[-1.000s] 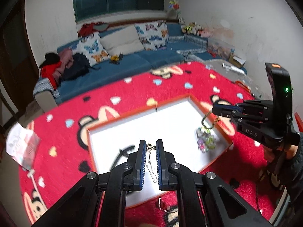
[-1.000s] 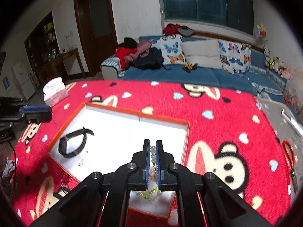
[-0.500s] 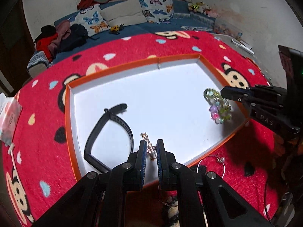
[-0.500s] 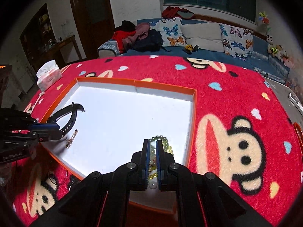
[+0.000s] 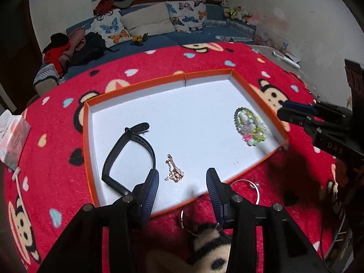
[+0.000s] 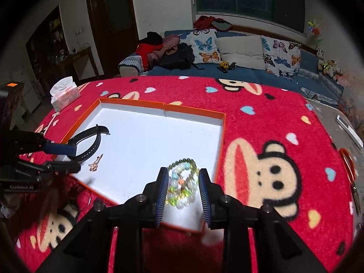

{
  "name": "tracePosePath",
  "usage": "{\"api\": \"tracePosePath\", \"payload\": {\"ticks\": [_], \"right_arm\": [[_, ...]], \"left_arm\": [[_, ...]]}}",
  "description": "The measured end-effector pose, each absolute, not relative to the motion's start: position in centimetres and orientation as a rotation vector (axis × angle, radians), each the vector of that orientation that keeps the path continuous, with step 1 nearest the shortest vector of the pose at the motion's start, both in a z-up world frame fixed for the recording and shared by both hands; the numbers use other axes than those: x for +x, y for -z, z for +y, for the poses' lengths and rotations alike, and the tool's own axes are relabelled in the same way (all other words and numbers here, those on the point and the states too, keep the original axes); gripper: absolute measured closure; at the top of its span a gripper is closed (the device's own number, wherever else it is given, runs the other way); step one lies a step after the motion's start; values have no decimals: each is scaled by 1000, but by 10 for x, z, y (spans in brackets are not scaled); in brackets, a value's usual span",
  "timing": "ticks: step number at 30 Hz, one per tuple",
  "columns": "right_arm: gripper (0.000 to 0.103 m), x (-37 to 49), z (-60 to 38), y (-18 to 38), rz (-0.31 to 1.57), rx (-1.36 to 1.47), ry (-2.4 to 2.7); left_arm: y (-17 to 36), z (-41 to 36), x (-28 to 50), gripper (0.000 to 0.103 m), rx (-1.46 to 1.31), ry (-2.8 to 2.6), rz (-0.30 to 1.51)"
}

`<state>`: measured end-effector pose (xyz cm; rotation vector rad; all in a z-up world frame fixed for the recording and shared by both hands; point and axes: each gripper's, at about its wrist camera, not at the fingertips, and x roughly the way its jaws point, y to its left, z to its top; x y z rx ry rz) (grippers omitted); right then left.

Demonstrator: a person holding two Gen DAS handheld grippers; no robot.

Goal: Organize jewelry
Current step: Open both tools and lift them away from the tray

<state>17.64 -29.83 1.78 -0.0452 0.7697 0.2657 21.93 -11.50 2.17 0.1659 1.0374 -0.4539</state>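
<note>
Previously, both claws were clamped on jewelry; both now stand wide apart and hold nothing. The left claw [image 5: 180,179] has let go of the gold chain [image 5: 174,171], which lies on the white floor of the orange-rimmed tray [image 5: 261,95] at lower centre of the left view, just beyond the blue pads [image 5: 150,193]. The right claw [image 6: 182,182] has likewise released the beaded bracelets [image 6: 182,186], which rest in the tray's near right corner between its spread pads without visible contact.

The left view alone shows wire hoop rings [image 5: 246,185] lying outside the tray on the red cartoon blanket [image 5: 56,118] that covers the tabletop, at lower centre right. The right view alone shows a tissue box [image 6: 64,93] upright at upper left. A black wristband [image 5: 129,157] lies in the tray's left part, just beside the chain, in both views.
</note>
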Motion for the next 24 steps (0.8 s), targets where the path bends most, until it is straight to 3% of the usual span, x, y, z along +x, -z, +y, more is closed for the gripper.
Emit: {"api": "tracePosePath", "payload": {"ticks": [9,24], "right_arm": [[70,141,-308,1,814,-20,-273],[70,153,-300,24,866,-35,-294]], "left_arm": [[-29,-102,180,56,159,467,1030],[-3,-90,158,56,131,470,1081]]}}
